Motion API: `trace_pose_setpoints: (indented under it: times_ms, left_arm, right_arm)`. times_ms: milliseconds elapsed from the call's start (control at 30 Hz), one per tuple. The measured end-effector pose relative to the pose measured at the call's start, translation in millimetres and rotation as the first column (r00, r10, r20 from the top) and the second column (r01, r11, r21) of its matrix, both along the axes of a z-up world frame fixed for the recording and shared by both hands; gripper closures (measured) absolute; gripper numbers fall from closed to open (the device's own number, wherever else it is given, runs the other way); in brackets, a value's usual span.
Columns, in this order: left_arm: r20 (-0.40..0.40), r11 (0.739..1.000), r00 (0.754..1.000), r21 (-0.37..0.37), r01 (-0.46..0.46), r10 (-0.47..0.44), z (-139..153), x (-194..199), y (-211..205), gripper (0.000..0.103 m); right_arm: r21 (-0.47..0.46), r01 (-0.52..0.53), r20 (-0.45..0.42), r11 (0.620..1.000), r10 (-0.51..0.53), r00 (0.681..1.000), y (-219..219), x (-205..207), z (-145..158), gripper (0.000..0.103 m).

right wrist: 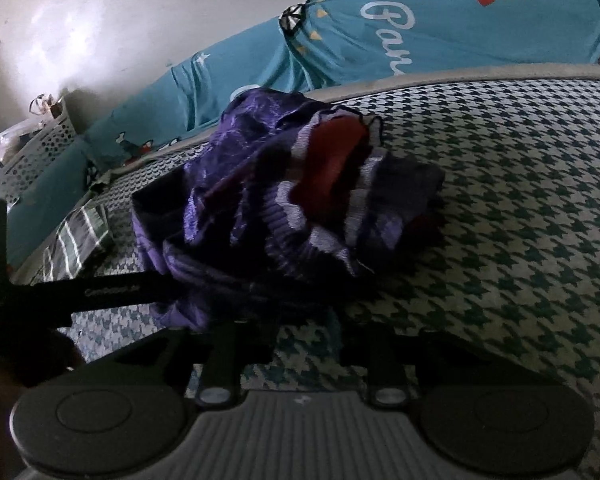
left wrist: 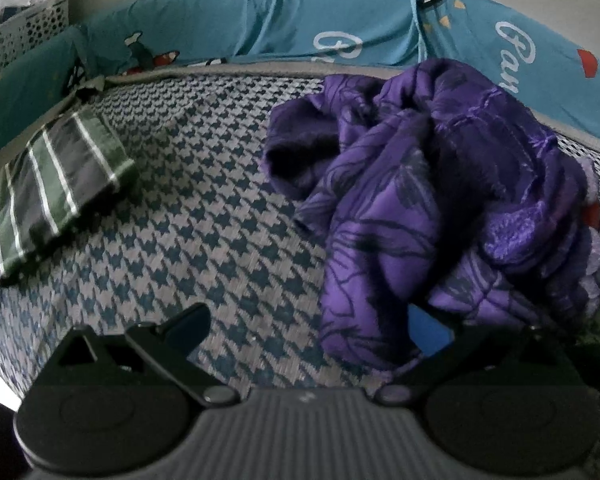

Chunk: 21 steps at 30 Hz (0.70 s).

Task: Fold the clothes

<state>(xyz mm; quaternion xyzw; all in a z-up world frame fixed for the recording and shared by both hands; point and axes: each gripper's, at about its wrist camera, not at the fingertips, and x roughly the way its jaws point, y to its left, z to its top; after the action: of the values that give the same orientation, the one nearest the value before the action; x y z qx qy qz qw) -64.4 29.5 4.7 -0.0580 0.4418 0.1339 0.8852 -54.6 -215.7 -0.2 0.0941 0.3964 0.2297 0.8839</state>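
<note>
Purple satin garment with dark line print and a red lining, crumpled in a heap, lies on the houndstooth-patterned mat straight ahead of both my tongs. My left tongs stand spread wide; the right finger is buried under the purple cloth, so only its blue pad peeks out. My right tongs are dark; the jaws stand a little apart, and I cannot tell whether cloth sits between them. Folded green striped cloth lies well off to my left. Teal printed bedding lies beyond.
</note>
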Motion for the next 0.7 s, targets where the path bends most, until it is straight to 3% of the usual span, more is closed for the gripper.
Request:
trace_pose_setpoints:
  times_ms: [700]
  left_arm:
    - [-0.071, 1.000, 0.997, -0.006, -0.021, 0.020, -16, -18, 10, 0.000]
  right_arm:
    - [-0.037, 0.021, -0.035, 0.999, -0.022, 0.999, 3, -6, -8, 0.076]
